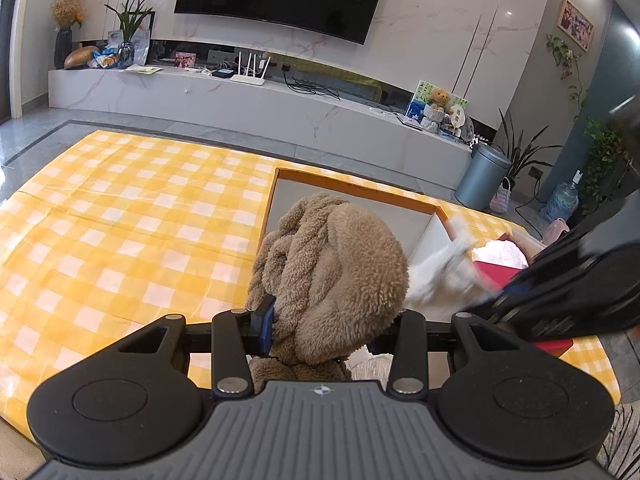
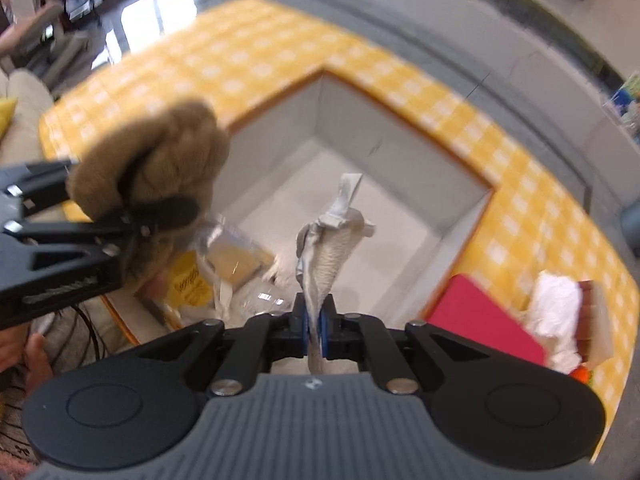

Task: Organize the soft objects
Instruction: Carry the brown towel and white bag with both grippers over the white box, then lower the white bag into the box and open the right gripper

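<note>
**Soft goods over the box: stock at the moment of transfer**

One table [image 1: 120, 208], covered in yellow-and-white check. One open box [image 2: 400, 152], white inside with an orange rim, standing on it; clear packets and a yellow printed item, blurred, lay at its near corner. One pink flat item [image 2: 480, 320] beside the box, with one white crumpled piece [image 2: 556, 304] just past it.

One tan fleece bundle [image 1: 332, 276]: bulky, light, squashy. Held above the box's near edge by the left claw [image 1: 328, 328], whose jaws stood part-way apart and pressed into the pile. It would likely compress and sag, so a hold deep in a thick fold suits it.

One grey-and-white knitted piece [image 2: 332, 240], probably a sock: thin, limp, light. The right claw [image 2: 316, 332] was clamped together on one end, the rest reaching out over the box interior. It would likely drop cleanly.
</note>
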Available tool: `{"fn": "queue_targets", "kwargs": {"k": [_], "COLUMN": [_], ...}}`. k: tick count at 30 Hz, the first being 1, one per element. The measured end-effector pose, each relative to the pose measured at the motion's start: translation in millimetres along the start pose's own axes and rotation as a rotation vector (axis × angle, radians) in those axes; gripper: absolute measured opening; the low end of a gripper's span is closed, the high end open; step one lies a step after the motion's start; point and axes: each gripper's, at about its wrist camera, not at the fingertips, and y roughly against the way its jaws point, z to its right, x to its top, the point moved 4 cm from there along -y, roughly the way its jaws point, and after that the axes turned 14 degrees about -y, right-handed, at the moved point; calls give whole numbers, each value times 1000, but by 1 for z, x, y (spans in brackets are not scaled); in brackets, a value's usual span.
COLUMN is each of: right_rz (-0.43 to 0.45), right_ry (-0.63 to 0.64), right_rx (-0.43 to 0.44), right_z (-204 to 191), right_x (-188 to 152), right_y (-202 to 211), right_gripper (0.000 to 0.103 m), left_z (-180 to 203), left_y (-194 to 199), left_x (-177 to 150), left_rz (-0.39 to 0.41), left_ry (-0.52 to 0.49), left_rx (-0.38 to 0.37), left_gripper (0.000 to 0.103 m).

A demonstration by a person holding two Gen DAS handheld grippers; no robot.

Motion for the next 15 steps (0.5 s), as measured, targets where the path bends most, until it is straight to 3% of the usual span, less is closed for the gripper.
{"fn": "queue_targets", "kwargs": {"k": [6, 15], "right_rz": [-103, -182], "right_ry": [11, 124], "right_rx": [0, -168], "right_z": [-13, -16], "right_x": [-4, -15], "right_y": [-52, -96], "right_gripper": [3, 3], "left_z": [-3, -1], "left_y": [0, -1], "left_x": [-1, -2], "left_rz": [1, -1], "left_ry": [4, -17], "left_rx": [3, 12], "left_gripper": [47, 47]}}
